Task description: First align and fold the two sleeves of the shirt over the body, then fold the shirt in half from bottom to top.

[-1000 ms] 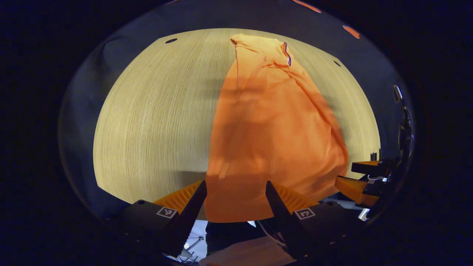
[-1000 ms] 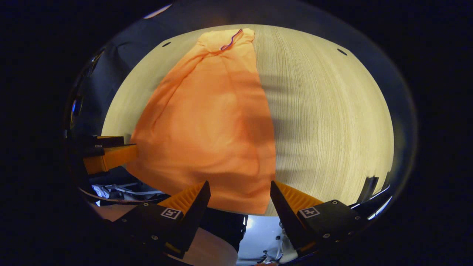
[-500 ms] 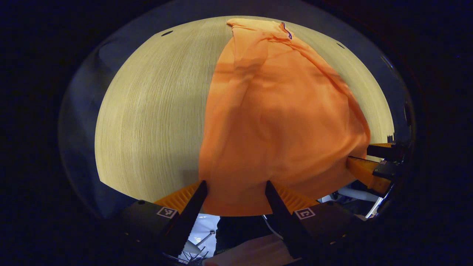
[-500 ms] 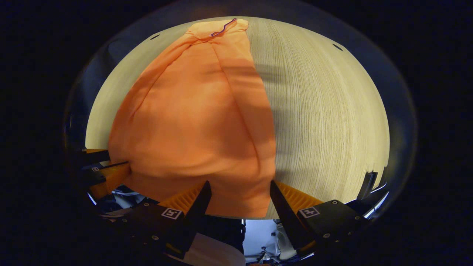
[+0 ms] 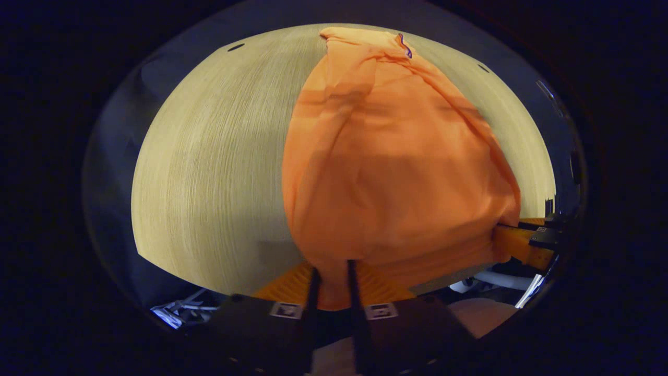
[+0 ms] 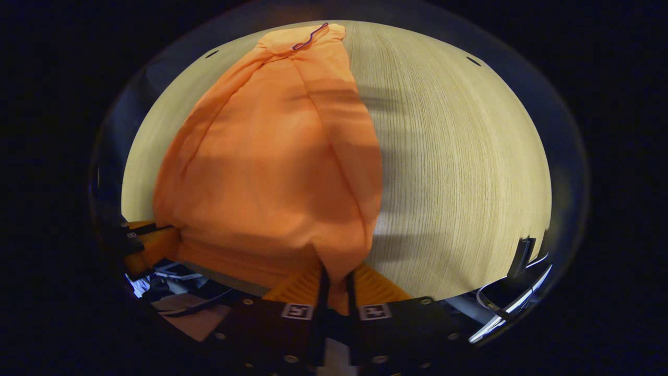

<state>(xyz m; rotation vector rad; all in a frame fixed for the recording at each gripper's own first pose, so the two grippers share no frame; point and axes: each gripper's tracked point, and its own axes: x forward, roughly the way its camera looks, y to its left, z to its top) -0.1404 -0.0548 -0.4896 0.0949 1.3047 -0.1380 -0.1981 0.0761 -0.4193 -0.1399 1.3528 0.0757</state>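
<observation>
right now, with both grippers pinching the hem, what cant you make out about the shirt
- Sleeves: in both views the shirt shows as one narrow orange body; whether both sleeves lie aligned over it is lost in the cloth's own folds.
- Hem corners: the left gripper and right gripper cover the cloth they pinch.
- Collar: far off, too small to tell its lie.
- Table under the shirt: covered by the cloth.
</observation>
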